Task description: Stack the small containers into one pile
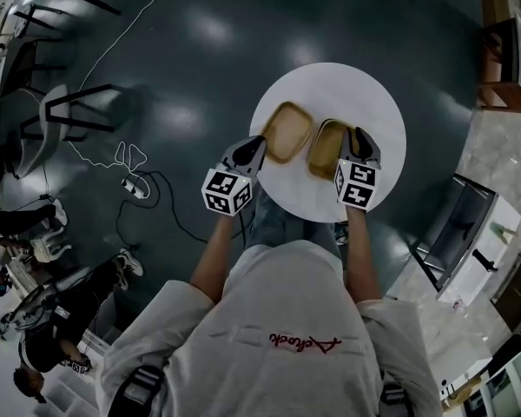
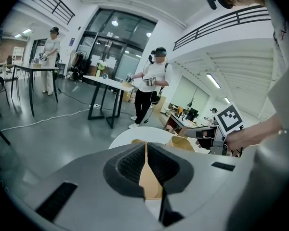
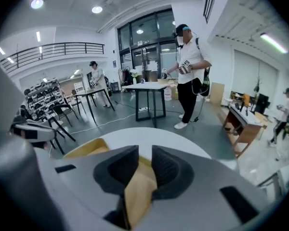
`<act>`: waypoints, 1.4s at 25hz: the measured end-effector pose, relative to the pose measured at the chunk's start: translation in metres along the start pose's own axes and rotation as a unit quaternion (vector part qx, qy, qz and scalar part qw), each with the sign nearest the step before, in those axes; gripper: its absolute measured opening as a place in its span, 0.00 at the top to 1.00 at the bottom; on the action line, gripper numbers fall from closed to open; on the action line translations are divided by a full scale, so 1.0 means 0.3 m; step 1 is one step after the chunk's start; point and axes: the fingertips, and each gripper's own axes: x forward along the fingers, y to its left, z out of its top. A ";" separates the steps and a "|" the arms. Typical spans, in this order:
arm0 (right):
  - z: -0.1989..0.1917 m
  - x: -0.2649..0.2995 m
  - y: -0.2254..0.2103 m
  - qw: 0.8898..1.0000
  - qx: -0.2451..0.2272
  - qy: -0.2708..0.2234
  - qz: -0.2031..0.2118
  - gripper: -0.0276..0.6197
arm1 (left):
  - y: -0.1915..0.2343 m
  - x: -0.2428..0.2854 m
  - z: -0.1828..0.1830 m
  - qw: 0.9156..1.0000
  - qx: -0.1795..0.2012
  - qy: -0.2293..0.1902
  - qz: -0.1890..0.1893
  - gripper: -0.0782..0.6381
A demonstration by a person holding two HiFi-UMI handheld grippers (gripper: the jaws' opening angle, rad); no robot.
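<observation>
Two shallow tan containers lie side by side on a round white table (image 1: 347, 89). The left container (image 1: 288, 130) has its near-left rim pinched in my left gripper (image 1: 262, 142); in the left gripper view its pads (image 2: 130, 162) are shut on the thin tan rim (image 2: 149, 177). The right container (image 1: 326, 150) looks tilted. Its right wall (image 3: 139, 186) stands between the jaws of my right gripper (image 1: 362, 137), and a gap shows between the pads (image 3: 166, 170), so the jaws stand open around it.
Dark chairs (image 1: 69, 111) and a white cable (image 1: 130, 159) are on the grey floor to the left. A person (image 2: 151, 88) stands beyond the table; another (image 3: 190, 76) stands by a dark table (image 3: 144, 88). Wooden furniture (image 1: 504, 59) is at the right.
</observation>
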 end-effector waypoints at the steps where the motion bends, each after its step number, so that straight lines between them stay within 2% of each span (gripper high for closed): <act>1: -0.004 0.008 -0.022 1.000 0.000 0.006 -0.008 0.84 | 0.000 0.002 0.000 1.000 0.000 0.000 0.000 0.87; 7: -0.055 0.080 -0.058 0.999 0.004 0.054 -0.005 0.84 | 0.001 0.011 -0.007 1.000 -0.003 0.004 -0.001 0.87; 18: -0.115 0.111 -0.057 0.997 0.016 0.078 0.003 0.84 | 0.054 0.036 -0.031 1.000 -0.003 0.018 0.013 0.87; 24: -0.121 0.086 -0.054 0.997 0.018 0.069 0.003 0.84 | 0.124 0.086 -0.084 0.998 0.016 0.049 0.031 0.86; 26: -0.124 0.084 -0.054 0.997 0.017 0.069 0.002 0.84 | 0.132 0.113 -0.106 0.997 0.016 0.065 0.026 0.74; 27: -0.124 0.083 -0.051 0.998 0.016 0.068 0.003 0.84 | 0.139 0.123 -0.116 0.997 0.016 0.071 0.025 0.73; 35: -0.123 0.089 -0.044 0.998 0.015 0.067 0.004 0.84 | 0.172 0.192 -0.204 0.990 0.043 0.132 0.017 0.73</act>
